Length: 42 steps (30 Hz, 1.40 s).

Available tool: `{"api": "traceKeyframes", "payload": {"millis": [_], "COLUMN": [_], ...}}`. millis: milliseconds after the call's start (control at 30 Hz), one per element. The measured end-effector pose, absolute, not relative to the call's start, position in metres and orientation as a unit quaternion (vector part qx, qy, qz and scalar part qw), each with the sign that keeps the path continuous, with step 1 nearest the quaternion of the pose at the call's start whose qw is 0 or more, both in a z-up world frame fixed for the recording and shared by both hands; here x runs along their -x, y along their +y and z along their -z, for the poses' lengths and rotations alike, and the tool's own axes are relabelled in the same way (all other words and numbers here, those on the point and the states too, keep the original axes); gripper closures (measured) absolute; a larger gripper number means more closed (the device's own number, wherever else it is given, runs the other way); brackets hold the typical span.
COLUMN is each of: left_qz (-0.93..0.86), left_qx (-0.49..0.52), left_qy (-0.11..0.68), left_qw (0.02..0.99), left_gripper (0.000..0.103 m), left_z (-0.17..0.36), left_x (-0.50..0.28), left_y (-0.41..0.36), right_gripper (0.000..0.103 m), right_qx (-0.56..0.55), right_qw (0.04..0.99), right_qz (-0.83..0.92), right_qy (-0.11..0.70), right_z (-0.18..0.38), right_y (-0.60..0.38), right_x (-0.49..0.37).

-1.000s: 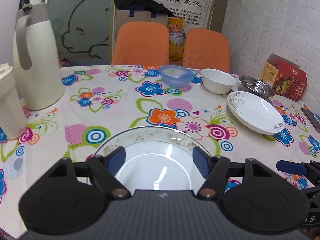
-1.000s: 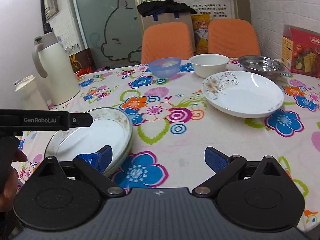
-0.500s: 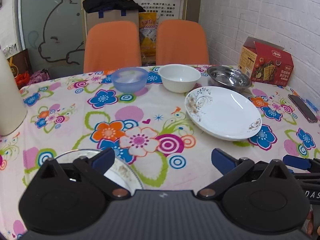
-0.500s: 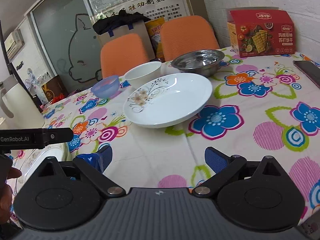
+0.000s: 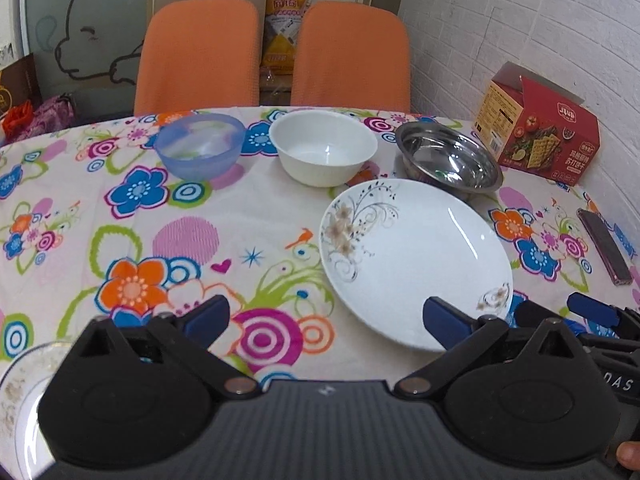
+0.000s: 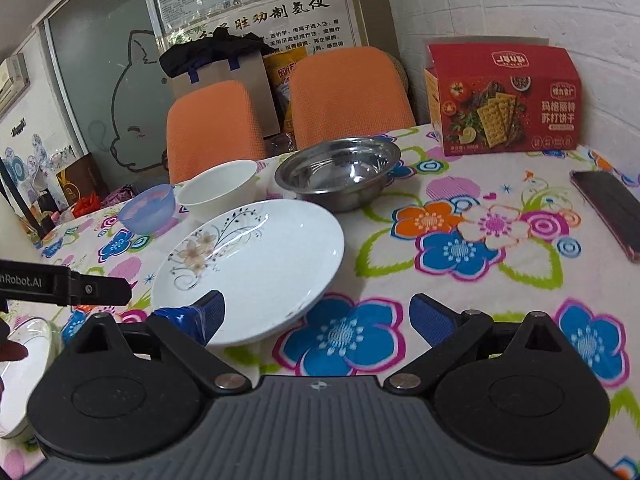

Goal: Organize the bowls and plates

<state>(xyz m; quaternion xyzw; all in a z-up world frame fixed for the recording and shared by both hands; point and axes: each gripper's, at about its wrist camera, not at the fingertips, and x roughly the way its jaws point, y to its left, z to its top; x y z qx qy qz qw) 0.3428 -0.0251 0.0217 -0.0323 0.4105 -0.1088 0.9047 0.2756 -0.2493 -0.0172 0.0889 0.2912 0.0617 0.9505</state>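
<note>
Both tongs, left (image 5: 326, 318) and right (image 6: 316, 316), gaped wide and empty. The flowered plate (image 6: 256, 264) lay mid-counter before the bowls; glazed, slippery, breakable, it looked best pinched at its near rim.

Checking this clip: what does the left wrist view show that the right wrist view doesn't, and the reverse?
Only the left wrist view: the right tool at its right edge, a fingertip in the corner, and the left tool open over the tablecloth.

Only the right wrist view: the wall poster, the left tool's arm entering from the left, and the right tool open at the floral plate.

Both: floral plate, blue bowl, white bowl, steel bowl, cracker box, phone, orange chairs, and the second plate at lower left.
</note>
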Motion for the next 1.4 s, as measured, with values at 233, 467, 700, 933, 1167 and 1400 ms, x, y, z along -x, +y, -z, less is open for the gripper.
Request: {"api": "traceKeyframes", "payload": {"millis": [233, 467, 700, 933, 1167, 1400], "left_qz": [0.126, 0.126, 0.120, 0.115, 0.116, 0.155], "left_qx": [0.025, 0.031, 0.011, -0.028, -0.029, -0.026], "left_qy": [0.463, 0.482, 0.480, 0.472, 0.475, 0.480], "left_qw": [0.877, 0.866, 0.869, 0.873, 0.872, 0.863], "left_gripper": [0.000, 0.000, 0.000, 0.000, 0.000, 0.008], "left_z": [-0.004, 0.019, 0.028, 0.032, 0.031, 0.028], "left_x": [-0.413, -0.436, -0.438, -0.433, -0.432, -0.424], "left_y": [-0.039, -0.049, -0.057, -0.068, -0.070, -0.084], "right_gripper": [0.016, 0.016, 0.014, 0.013, 0.013, 0.014], "right_qx": [-0.044, -0.015, 0.006, 0.008, 0.015, 0.013], "right_qw": [0.932, 0.925, 0.929, 0.933, 0.927, 0.930], "right_qz": [-0.083, -0.098, -0.104, -0.109, -0.119, -0.098], "right_qy": [0.351, 0.367, 0.354, 0.344, 0.354, 0.353], "right_z": [0.033, 0.044, 0.047, 0.048, 0.047, 0.046], "right_y": [-0.238, -0.218, -0.212, -0.213, -0.196, -0.184], "right_x": [-0.335, -0.350, -0.352, -0.352, -0.346, -0.342]}}
